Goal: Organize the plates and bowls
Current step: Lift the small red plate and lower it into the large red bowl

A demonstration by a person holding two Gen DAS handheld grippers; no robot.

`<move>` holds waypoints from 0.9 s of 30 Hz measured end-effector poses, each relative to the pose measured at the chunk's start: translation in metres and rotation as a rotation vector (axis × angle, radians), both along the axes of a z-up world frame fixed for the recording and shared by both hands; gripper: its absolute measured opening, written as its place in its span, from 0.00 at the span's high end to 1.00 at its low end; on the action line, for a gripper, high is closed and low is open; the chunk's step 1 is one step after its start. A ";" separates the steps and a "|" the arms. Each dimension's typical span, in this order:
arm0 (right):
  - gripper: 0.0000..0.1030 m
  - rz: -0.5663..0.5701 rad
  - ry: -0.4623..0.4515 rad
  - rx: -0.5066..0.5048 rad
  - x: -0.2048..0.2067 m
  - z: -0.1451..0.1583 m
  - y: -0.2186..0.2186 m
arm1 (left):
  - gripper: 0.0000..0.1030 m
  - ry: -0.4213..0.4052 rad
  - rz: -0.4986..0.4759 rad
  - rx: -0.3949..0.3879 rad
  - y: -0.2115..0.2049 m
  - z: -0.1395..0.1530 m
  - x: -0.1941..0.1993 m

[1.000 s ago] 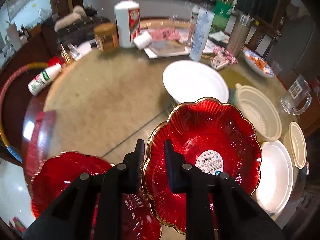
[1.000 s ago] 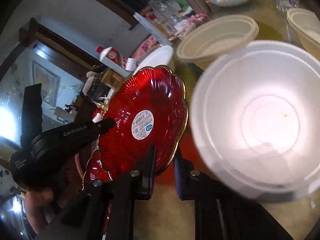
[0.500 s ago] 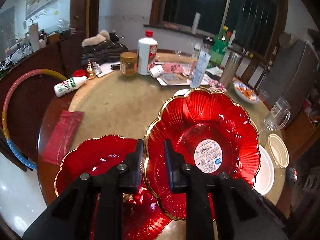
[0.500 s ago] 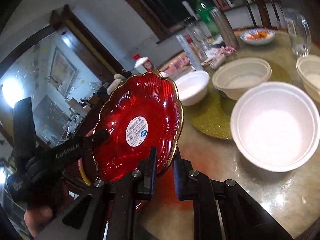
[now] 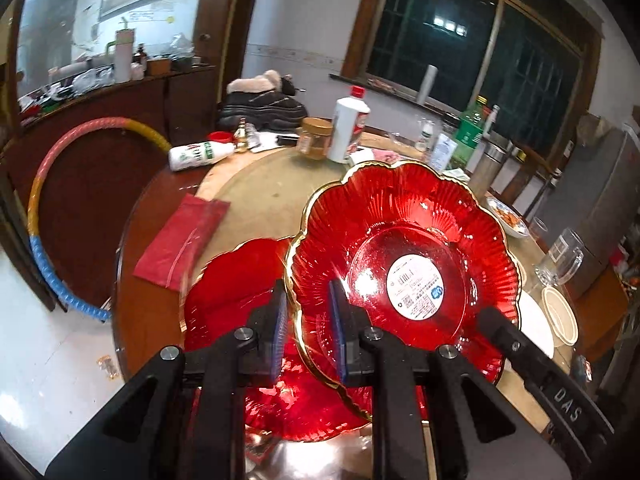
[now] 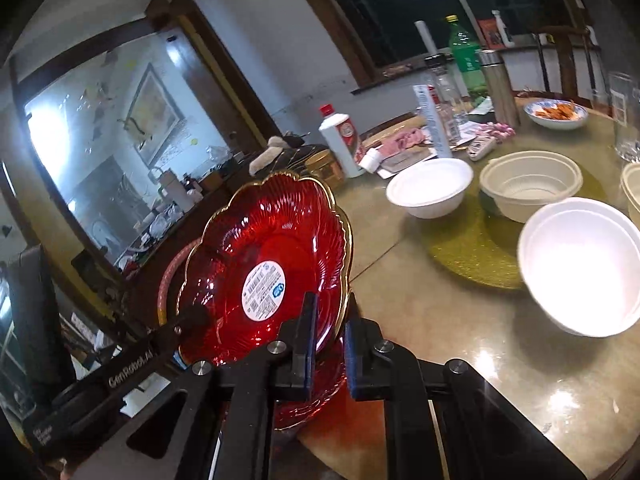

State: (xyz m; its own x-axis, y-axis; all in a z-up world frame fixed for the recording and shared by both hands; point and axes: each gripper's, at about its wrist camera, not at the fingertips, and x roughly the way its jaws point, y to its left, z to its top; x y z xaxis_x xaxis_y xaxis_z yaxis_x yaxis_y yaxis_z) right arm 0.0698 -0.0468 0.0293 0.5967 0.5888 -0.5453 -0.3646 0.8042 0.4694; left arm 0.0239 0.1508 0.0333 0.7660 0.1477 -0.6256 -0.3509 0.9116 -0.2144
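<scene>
Two red scalloped plates with gold rims in view. The upper red plate (image 5: 404,256) is lifted and tilted, its round white barcode sticker (image 5: 416,285) facing the cameras; the lower red plate (image 5: 240,312) lies flat on the near edge of the round counter (image 5: 256,196), directly under it. Left tool (image 5: 306,320) is pinching the near rim of the upper red plate, fingers pressed onto the gold edge. Right tool (image 6: 329,334) is closing, the same plate's rim between its fingers at the opposite side; whether the pads press the edge yet is hard to judge. In the right wrist view, bowls count four: one white bowl (image 6: 430,186) far centre, one cream bowl (image 6: 530,184) to its right on a gold mat (image 6: 464,248), one large white bowl (image 6: 582,266) near right, and one cream bowl edge (image 6: 632,188) cut off at the far right. One blue-patterned dish of food (image 6: 556,113) sits farther back. One white bottle with red cap (image 6: 340,140), one green bottle (image 6: 464,54), one red packet (image 5: 182,242) left on the counter.
</scene>
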 end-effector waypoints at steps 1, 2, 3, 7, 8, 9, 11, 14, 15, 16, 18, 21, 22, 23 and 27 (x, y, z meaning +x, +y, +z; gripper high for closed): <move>0.89 0.009 -0.002 -0.002 -0.001 0.000 0.003 | 0.84 -0.002 0.007 0.000 0.002 -0.001 -0.003; 0.89 0.020 -0.003 -0.003 -0.001 -0.001 0.007 | 0.84 -0.005 0.016 -0.004 0.004 -0.003 -0.006; 0.89 0.027 -0.003 -0.005 -0.001 -0.002 0.010 | 0.84 -0.008 0.025 -0.007 0.006 -0.005 -0.009; 0.89 0.051 0.004 -0.013 0.001 -0.008 0.020 | 0.84 -0.005 0.044 -0.001 0.008 -0.013 -0.018; 0.89 0.056 0.008 -0.014 0.002 -0.011 0.021 | 0.84 0.000 0.046 -0.002 0.009 -0.015 -0.018; 0.89 0.059 0.011 -0.015 0.002 -0.012 0.023 | 0.84 0.007 0.048 -0.003 0.011 -0.018 -0.019; 0.89 0.064 0.017 -0.016 0.004 -0.015 0.025 | 0.84 0.015 0.054 -0.008 0.014 -0.022 -0.018; 0.89 0.076 0.023 -0.023 0.006 -0.019 0.030 | 0.84 0.019 0.063 -0.012 0.016 -0.027 -0.021; 0.89 0.079 0.025 -0.027 0.007 -0.020 0.032 | 0.84 0.022 0.066 -0.013 0.017 -0.028 -0.021; 0.89 0.081 0.028 -0.029 0.008 -0.021 0.033 | 0.84 0.023 0.069 -0.013 0.018 -0.030 -0.022; 0.89 0.086 0.036 -0.033 0.012 -0.025 0.036 | 0.84 0.026 0.074 -0.011 0.020 -0.032 -0.022; 0.89 0.094 0.046 -0.042 0.013 -0.030 0.041 | 0.83 0.036 0.082 -0.015 0.022 -0.036 -0.022; 0.89 0.096 0.048 -0.045 0.014 -0.031 0.042 | 0.83 0.041 0.083 -0.014 0.023 -0.037 -0.022; 0.89 0.098 0.051 -0.049 0.015 -0.032 0.043 | 0.84 0.043 0.084 -0.014 0.024 -0.038 -0.022; 0.89 0.102 0.053 -0.066 0.015 -0.036 0.048 | 0.83 0.053 0.087 -0.012 0.026 -0.042 -0.022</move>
State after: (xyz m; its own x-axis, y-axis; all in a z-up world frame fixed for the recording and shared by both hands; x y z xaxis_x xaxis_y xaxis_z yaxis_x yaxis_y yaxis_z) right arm 0.0852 0.0016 -0.0070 0.5050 0.6069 -0.6137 -0.4221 0.7939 0.4377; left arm 0.0022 0.1765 -0.0084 0.7162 0.2050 -0.6671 -0.4400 0.8746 -0.2037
